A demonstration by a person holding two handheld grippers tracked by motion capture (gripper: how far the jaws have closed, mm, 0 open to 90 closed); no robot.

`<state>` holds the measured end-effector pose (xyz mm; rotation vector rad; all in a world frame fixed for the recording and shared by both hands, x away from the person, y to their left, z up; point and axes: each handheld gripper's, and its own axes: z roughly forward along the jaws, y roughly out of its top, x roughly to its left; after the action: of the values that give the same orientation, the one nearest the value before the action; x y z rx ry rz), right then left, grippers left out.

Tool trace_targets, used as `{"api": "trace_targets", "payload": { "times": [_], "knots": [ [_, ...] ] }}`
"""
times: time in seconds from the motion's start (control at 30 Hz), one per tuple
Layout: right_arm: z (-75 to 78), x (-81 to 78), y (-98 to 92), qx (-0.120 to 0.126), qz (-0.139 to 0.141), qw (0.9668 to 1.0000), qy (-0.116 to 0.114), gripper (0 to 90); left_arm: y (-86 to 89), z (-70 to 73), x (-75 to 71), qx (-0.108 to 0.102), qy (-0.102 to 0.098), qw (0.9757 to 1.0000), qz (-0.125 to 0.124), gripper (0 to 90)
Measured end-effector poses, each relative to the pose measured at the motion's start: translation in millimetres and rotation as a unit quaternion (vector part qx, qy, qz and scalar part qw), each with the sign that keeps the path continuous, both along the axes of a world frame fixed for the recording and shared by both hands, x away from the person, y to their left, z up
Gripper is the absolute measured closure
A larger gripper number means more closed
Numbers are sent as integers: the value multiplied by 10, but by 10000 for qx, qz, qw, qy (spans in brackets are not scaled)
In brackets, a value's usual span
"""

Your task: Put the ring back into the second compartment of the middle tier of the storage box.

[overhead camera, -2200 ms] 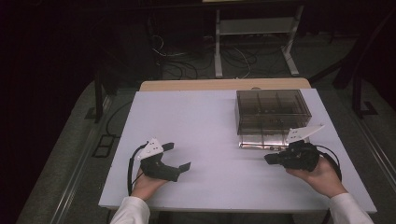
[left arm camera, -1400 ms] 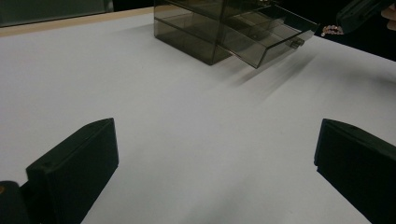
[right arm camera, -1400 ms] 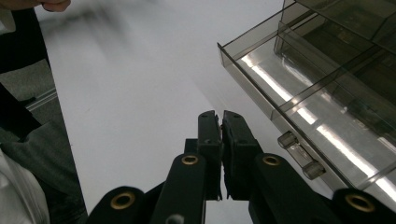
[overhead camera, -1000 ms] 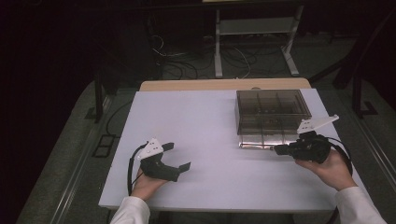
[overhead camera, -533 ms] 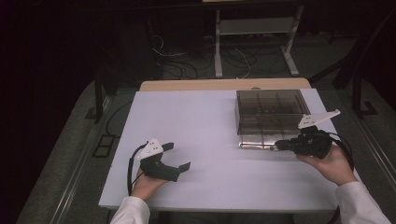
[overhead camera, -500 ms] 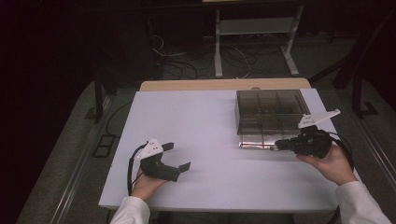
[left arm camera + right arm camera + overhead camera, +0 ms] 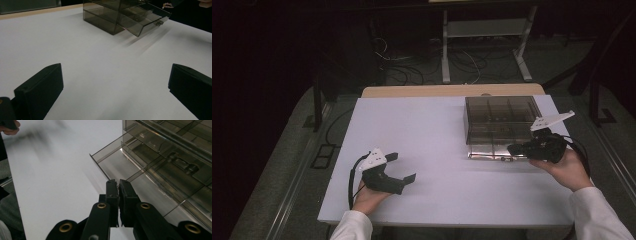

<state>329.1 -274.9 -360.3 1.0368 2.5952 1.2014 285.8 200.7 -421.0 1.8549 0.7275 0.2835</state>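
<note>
Drawer of the smoked clear plastic organizer box sits pulled out toward six o'clock, at the table's three o'clock side. Right gripper has its jaws pressed together, tips at the drawer's front edge; whether they pinch it cannot be told. Since two seconds ago this gripper has shifted toward three o'clock. Left gripper rests with jaws wide apart over bare tabletop, unmoved. No writing is legible.
</note>
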Motion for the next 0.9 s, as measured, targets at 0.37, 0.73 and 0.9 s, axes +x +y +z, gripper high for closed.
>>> {"api": "trace_targets", "payload": {
  "times": [0.37, 0.73, 0.9],
  "knots": [
    [-30, 122, -47, 24, -115, 9999, 63, 855, 0, -3, 5, 14, 0, 10000, -2, 0],
    [-106, 239, -71, 34, -209, 9997, 133, 855, 1, -3, 6, 2, 0, 10000, 8, 0],
    [-141, 283, -57, 2, -208, 9996, 174, 855, 1, -3, 7, 6, -4, 10000, 6, 0]
  ]
}}
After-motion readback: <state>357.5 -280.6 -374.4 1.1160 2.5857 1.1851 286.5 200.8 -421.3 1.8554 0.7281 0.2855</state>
